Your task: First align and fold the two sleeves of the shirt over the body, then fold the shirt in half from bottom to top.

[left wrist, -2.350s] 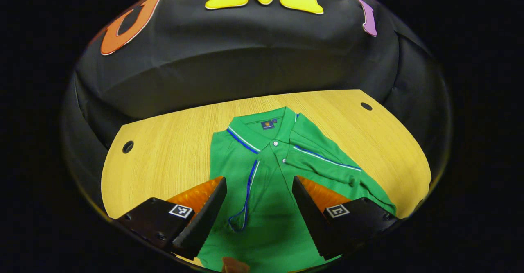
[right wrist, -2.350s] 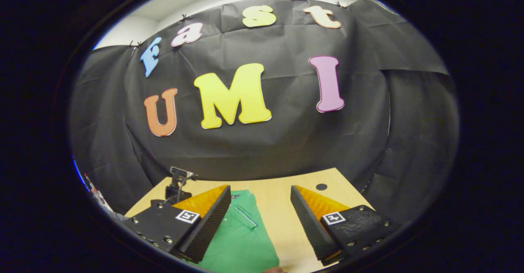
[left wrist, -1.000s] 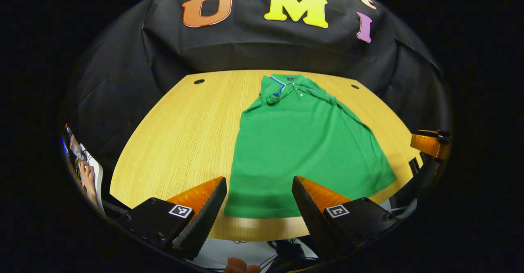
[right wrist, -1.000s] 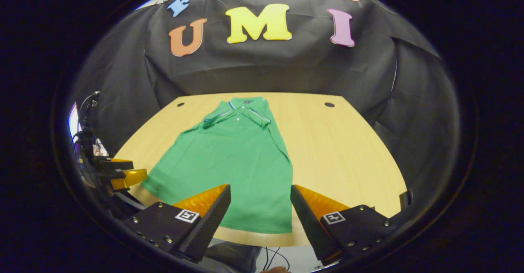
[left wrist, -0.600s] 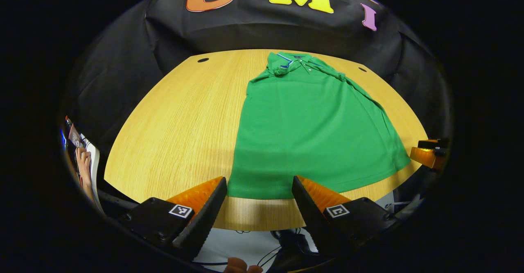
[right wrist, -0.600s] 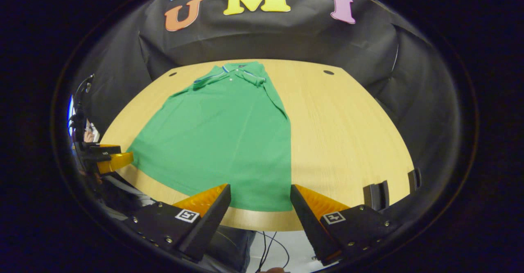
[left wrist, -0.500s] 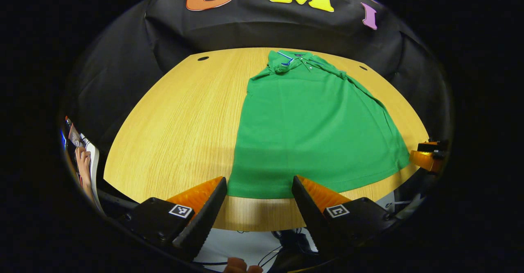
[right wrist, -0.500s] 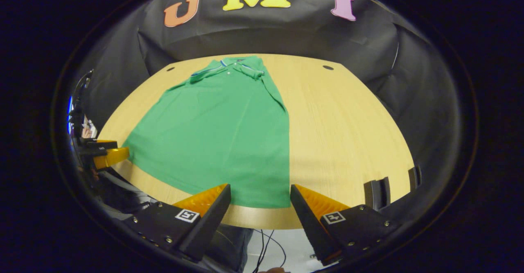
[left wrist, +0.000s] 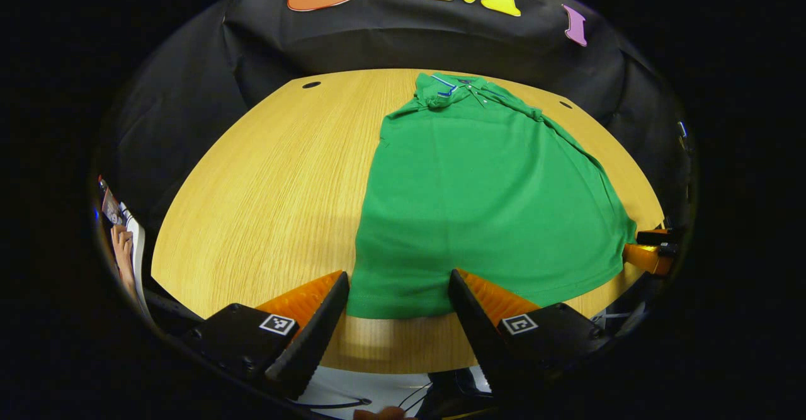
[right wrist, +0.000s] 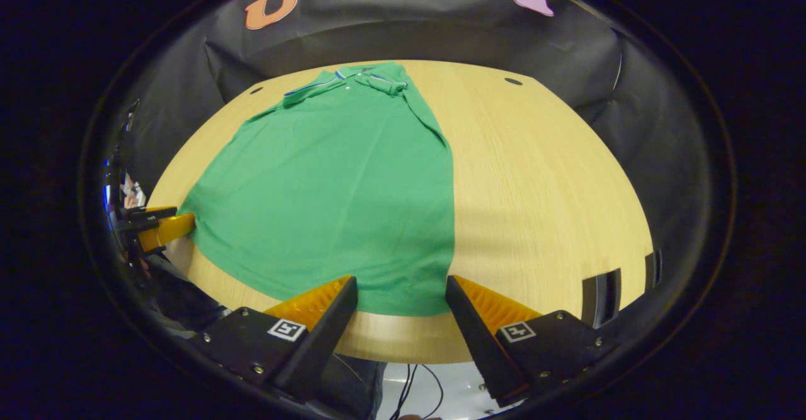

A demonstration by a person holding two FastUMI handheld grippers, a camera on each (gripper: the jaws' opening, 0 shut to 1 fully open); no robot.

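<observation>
**Green shirt: sleeves folded, both claws now at the hem**

Left gripper view. Green knit shirt [left wrist: 485,199] lies flat on the wooden table [left wrist: 264,187], collar at the far side, hem along the near edge. Both sleeves are folded in over the body up by the collar. The left claw [left wrist: 398,319] is released, jaws wide apart, and frames the hem's left corner without touching it. A couple of seconds ago this claw hung over the collar and sleeves; it has since drawn back to the near edge and come lower. The other claw sits at the hem's right corner, at the far right of this view.

Right gripper view. The shirt [right wrist: 334,181] fills the left half of the table [right wrist: 541,181]. The right claw [right wrist: 401,319] is likewise released, jaws spread about the hem's right corner, closer than half a second ago.

Judgement: sleeve stage looks complete; the bottom-to-top fold is starting, and each claw has yet to pinch its corner.
</observation>
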